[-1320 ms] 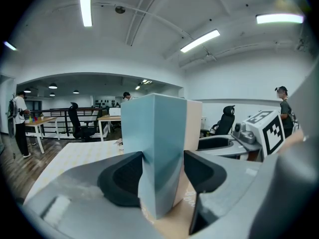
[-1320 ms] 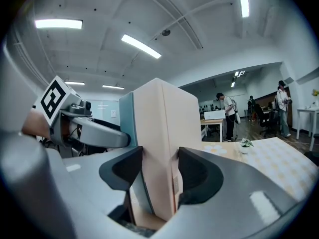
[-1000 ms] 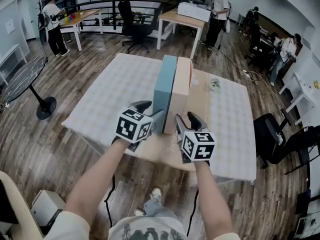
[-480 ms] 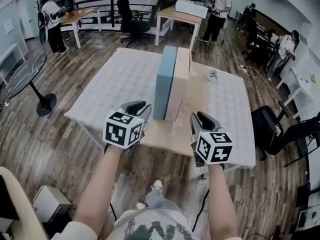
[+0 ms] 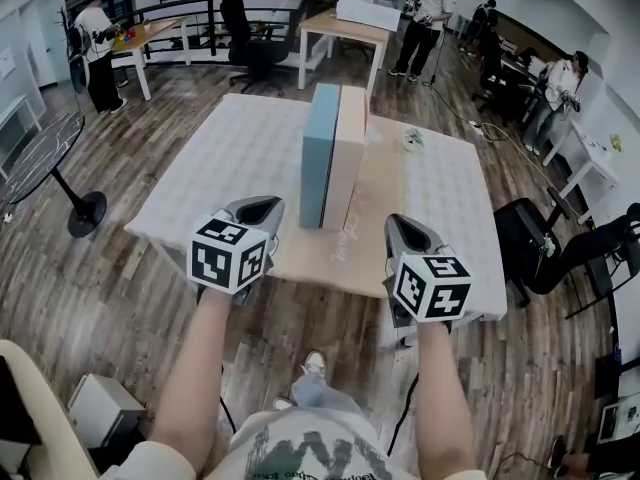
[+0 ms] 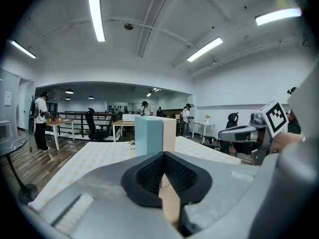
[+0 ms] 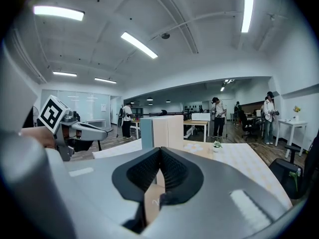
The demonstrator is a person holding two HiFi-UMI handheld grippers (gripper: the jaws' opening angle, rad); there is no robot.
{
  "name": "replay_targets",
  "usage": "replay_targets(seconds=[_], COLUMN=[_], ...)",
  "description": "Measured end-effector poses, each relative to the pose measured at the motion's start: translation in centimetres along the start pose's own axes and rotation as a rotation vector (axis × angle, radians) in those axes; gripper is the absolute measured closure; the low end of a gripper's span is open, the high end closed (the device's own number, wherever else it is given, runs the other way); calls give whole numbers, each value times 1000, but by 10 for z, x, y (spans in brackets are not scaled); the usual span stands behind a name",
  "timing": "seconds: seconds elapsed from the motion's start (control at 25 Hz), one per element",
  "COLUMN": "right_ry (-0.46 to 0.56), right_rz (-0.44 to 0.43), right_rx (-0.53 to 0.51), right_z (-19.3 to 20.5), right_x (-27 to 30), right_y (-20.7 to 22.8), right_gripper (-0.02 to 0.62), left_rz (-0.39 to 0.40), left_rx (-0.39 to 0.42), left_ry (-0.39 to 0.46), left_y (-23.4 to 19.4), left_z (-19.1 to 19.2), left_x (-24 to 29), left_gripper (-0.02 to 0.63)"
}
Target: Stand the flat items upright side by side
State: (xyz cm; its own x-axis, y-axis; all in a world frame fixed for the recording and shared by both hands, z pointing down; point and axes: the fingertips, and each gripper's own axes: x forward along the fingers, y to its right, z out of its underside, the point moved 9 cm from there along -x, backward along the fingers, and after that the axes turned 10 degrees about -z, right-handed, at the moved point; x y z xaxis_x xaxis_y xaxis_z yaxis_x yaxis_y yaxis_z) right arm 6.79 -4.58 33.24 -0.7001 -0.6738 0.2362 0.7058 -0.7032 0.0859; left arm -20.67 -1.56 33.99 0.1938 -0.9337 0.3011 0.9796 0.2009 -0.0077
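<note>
On the checked worktop [image 5: 230, 163] we see a smooth blue slab [image 5: 320, 153] and a beige slab [image 5: 344, 158] upright, faces touching, while our left gripper [image 5: 257, 208] and right gripper [image 5: 404, 232], just closed, grip nothing.

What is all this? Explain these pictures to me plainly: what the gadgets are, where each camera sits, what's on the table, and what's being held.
There is no robot here. A person holds a two-jaw gripper in each hand, the left gripper and the right gripper. The cubes with black-and-white squares are part of the grippers.

The head view comes from a camera on the person's head, looking steeply down. The other two pictures come from cameras riding on each gripper, looking along its jaws.

On the table, two flat boxes stand upright on edge, flush side by side: a blue box and a beige box. A small plant sits beyond them.

Nothing is held. Both grippers' jaws have just closed with nothing between them, short of the boxes.
</note>
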Motion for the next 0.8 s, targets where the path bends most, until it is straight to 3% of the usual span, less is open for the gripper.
replay_targets(seconds=[0.8], right_ry=[42], right_rz=[-18], right_rx=[-1], right_z=[-17], right_x=[1], right_y=[-10], right_gripper=[595], left_rz=[50], left_rx=[23], left_ry=[-27], left_y=[8], left_z=[-16], left_x=[-4], left_gripper=[601])
